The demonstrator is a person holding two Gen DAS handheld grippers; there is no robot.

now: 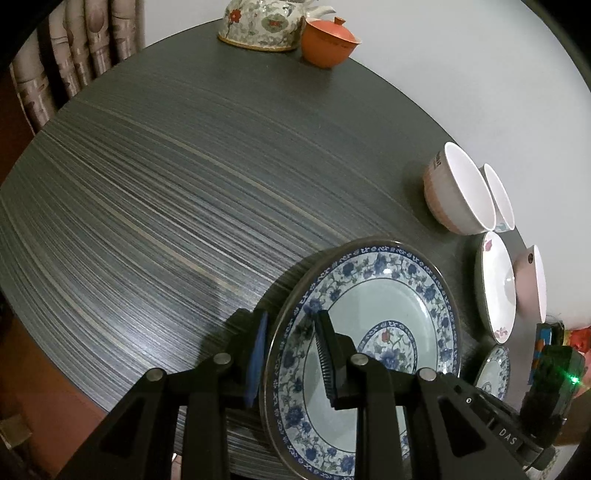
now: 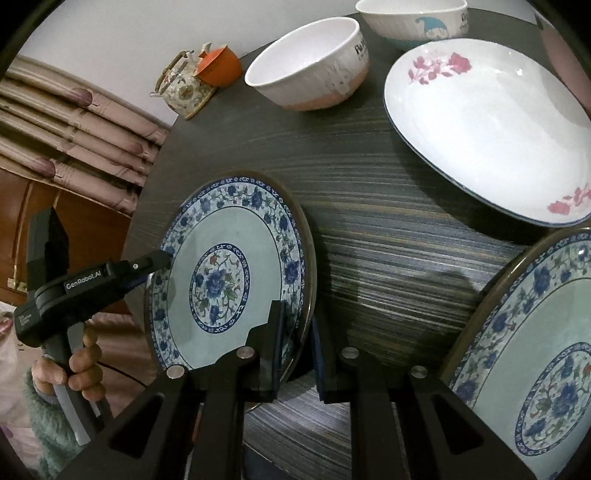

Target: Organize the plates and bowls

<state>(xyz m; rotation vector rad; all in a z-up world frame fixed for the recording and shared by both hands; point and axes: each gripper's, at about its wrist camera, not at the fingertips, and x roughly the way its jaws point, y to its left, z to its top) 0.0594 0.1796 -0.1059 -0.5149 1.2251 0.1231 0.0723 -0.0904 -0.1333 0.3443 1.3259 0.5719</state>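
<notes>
A blue-and-white floral plate (image 1: 373, 332) is held tilted above the dark table by both grippers. My left gripper (image 1: 291, 354) is shut on its rim, one finger on each face. In the right wrist view the same plate (image 2: 229, 269) is clamped at its near rim by my right gripper (image 2: 295, 347), and the left gripper (image 2: 147, 266) grips its far left rim. A second blue floral plate (image 2: 524, 354) lies at lower right. A white plate with pink flowers (image 2: 480, 122) and a pink-and-white bowl (image 2: 310, 70) sit further back.
A second bowl with a blue cartoon (image 2: 413, 22), a floral teapot (image 1: 258, 26) and an orange lidded cup (image 1: 328, 40) stand at the table's far edge (image 1: 369, 74). Another pink bowl (image 1: 532, 284) is at the right. A wall is behind.
</notes>
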